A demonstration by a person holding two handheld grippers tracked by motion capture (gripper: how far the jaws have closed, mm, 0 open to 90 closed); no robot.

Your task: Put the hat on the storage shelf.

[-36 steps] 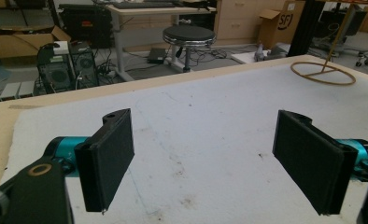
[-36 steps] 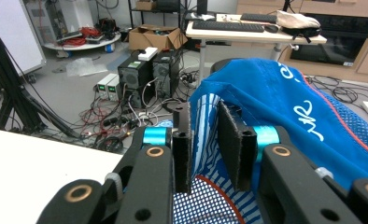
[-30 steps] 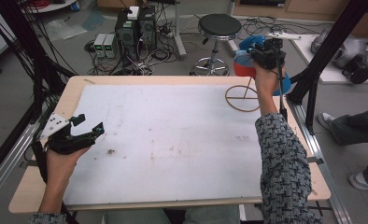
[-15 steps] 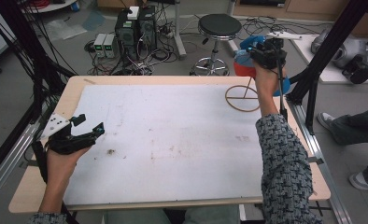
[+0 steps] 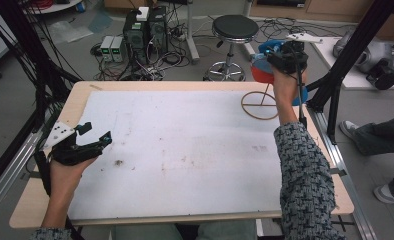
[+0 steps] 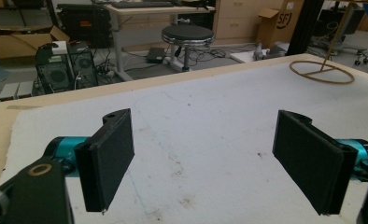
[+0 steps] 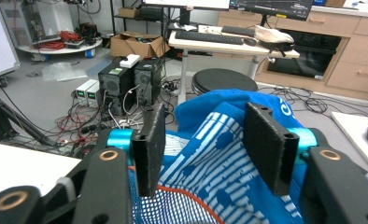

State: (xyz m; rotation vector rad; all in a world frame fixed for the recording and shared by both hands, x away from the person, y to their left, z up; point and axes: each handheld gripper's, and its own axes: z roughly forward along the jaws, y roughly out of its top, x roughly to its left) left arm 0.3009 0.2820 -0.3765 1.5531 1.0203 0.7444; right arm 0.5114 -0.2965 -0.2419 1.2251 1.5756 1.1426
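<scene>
A blue cloth item (image 5: 261, 50) with white stripes and an orange-edged mesh part (image 7: 219, 182) hangs at the top of a gold wire stand whose ring base (image 5: 259, 105) rests on the table's far right corner. My right gripper (image 5: 274, 54) is raised at that cloth. Its jaws stand apart with the blue fabric just in front of and between them (image 7: 205, 149). My left gripper (image 5: 96, 132) rests low over the white mat (image 5: 185, 145) at the table's left, wide open with nothing between its pads (image 6: 210, 172). The ring base (image 6: 321, 73) lies far off in the left gripper view.
Beyond the table's far edge stand a black stool (image 5: 234, 27) and computer towers (image 5: 145, 30) among floor cables. Black frame posts (image 5: 345, 65) rise at the right corner. A seated person's legs (image 5: 385, 135) are to the right.
</scene>
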